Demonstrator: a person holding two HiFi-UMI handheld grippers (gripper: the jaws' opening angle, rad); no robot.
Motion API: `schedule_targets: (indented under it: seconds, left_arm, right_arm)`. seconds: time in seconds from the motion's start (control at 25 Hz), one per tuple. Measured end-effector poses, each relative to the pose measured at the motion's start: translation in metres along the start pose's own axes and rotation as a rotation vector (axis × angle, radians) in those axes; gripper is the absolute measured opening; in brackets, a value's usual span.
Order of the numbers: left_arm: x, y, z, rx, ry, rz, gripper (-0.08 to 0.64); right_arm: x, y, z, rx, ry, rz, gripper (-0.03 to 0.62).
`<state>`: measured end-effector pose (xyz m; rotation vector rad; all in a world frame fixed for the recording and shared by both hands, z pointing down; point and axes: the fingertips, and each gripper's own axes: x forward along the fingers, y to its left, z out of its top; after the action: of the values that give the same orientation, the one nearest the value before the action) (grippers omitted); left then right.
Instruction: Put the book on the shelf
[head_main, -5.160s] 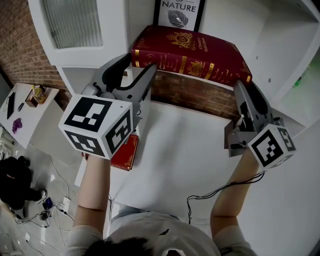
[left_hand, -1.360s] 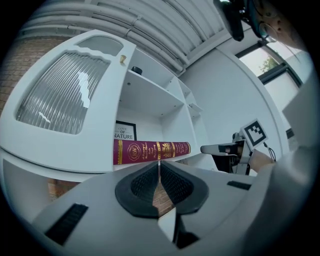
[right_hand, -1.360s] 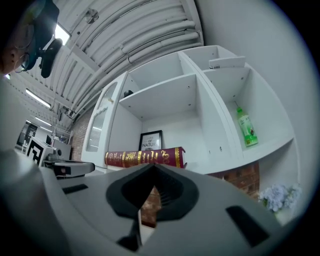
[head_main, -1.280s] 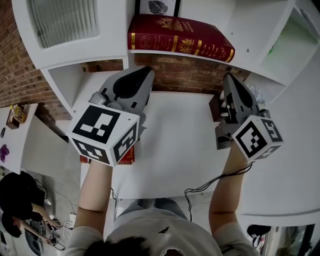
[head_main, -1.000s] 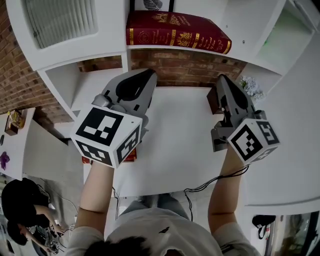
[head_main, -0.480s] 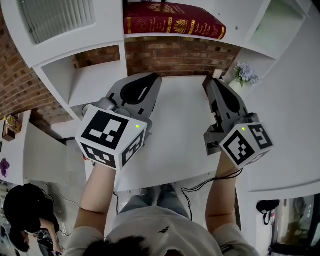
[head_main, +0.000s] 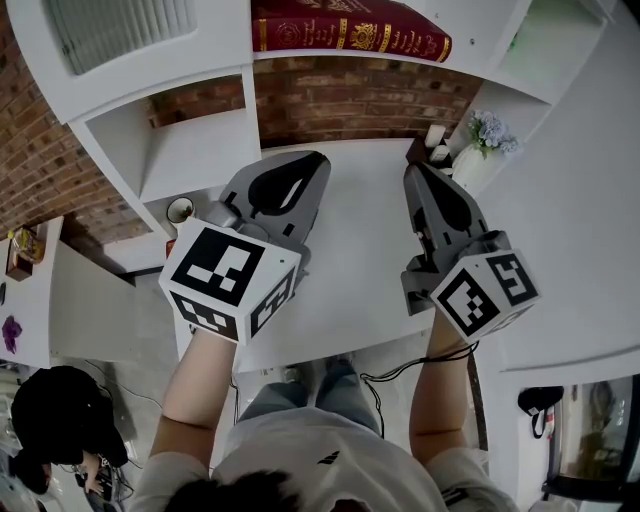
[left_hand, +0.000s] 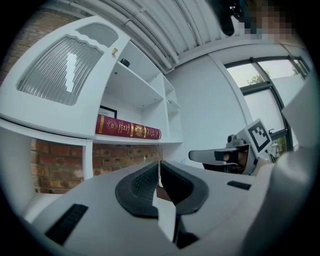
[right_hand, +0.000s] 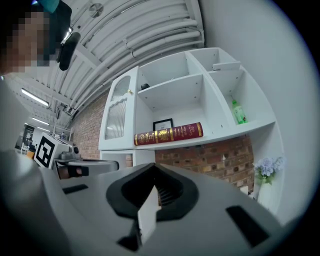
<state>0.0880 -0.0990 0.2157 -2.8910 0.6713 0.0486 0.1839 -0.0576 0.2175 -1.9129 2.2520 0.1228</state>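
**A:** Where's the book (head_main: 350, 25) sitting?

**B:** It's lying flat on the shelf (right_hand: 225, 134), above the worktop (head_main: 360, 230). So by my reckoning the task is looking done.

**A:** And the person's tools?

**B:** The left hand-held gripper (head_main: 315, 165) and the right hand-held gripper (head_main: 412, 175) are both hovering over the worktop, well apart from the book. Each has its jaws pressed together with nothing between them.

**A:** How is it going to handle, do you think?

**B:** I'm guessing heavy and stiff: it's a thick hardback with a smooth cover that may slip. I'd be taking it at the two short ends, one gripper each.

**A:** Which way is it pointing?

**B:** Its gilded spine is facing out into the room, and its long axis is running along the shelf edge.
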Motion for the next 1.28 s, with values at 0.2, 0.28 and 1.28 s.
schedule_targets:
  seconds: [0.2,0.28,1.28]
  left_arm:
    - [-0.007,-0.004,-0.007,-0.012,0.002,-0.013,0.023]
    - [-0.01,-0.005,-0.009,-0.016,0.001,-0.017,0.023]
    - [-0.027,-0.02,-0.019,0.002,0.003,-0.051,0.018]
  right_arm:
    - [-0.001,0.014,-0.01,0.001,0.016,0.013,0.011]
    - [-0.001,0.018,-0.014,0.004,0.017,0.019,0.011]
    - [-0.006,0.054,-0.031,-0.011,0.018,0.064,0.009]
